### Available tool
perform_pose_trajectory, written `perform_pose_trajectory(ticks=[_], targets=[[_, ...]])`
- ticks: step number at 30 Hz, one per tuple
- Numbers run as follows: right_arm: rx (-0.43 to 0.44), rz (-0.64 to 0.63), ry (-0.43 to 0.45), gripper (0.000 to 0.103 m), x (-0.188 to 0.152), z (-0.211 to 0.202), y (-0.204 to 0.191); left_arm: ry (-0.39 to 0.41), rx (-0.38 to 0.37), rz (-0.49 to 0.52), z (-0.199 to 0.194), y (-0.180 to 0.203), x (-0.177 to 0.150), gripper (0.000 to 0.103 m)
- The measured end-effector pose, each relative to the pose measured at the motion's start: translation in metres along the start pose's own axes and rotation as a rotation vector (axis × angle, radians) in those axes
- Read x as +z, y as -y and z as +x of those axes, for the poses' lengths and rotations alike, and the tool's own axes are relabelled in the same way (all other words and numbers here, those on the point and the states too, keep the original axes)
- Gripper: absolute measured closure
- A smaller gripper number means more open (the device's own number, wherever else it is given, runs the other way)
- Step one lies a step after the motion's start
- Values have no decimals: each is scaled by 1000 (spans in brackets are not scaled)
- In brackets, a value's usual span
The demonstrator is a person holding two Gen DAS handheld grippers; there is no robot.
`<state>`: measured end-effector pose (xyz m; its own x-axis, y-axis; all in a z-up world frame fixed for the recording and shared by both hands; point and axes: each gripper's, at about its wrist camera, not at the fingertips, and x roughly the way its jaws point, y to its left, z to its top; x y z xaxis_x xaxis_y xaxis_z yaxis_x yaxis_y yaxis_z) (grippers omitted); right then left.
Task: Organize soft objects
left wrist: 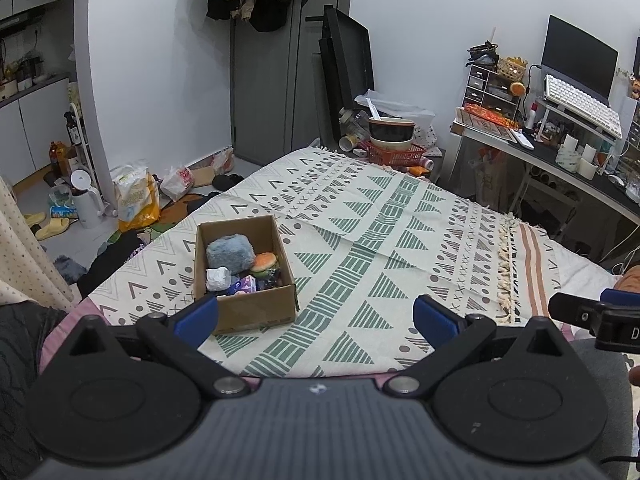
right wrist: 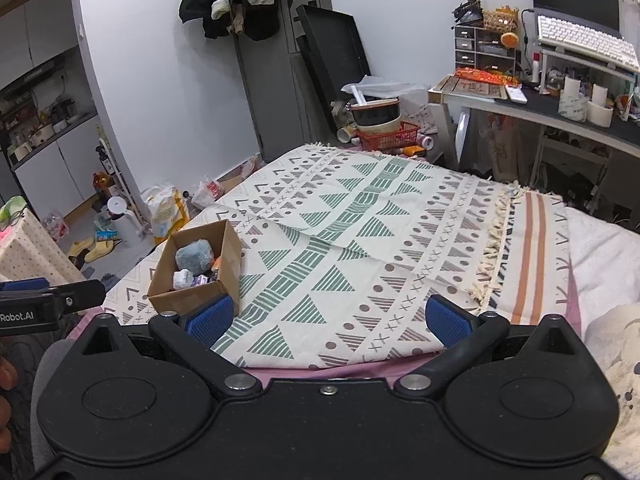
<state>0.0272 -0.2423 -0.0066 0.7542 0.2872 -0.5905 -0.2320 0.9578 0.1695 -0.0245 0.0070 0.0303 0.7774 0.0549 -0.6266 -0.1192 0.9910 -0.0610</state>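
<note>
- Brown cardboard box (left wrist: pixel 244 276) sits at the lower left of the frame on the patterned blanket (left wrist: pixel 360 240).
- Inside lie a fluffy blue toy (left wrist: pixel 231 255) and a burger toy (left wrist: pixel 264 261).
- Both look light and squishy; pinch the middle.
- Left gripper (left wrist: pixel 316 316) and right gripper (right wrist: pixel 328 320) are wide apart, holding nothing.

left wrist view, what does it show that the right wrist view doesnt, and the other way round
Only the left wrist view shows the burger toy clearly inside the cardboard box. Only the right wrist view shows the white bedding past the blanket's striped end. Both show the box holding a grey plush, the patterned blanket, and open, empty fingers.
</note>
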Motion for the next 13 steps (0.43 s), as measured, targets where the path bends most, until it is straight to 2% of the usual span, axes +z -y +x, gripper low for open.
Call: perform_pose_trajectory(ticks=[13], targets=[[2, 28, 6, 0, -3, 8, 4, 5, -9, -8, 3, -3, -6, 1]])
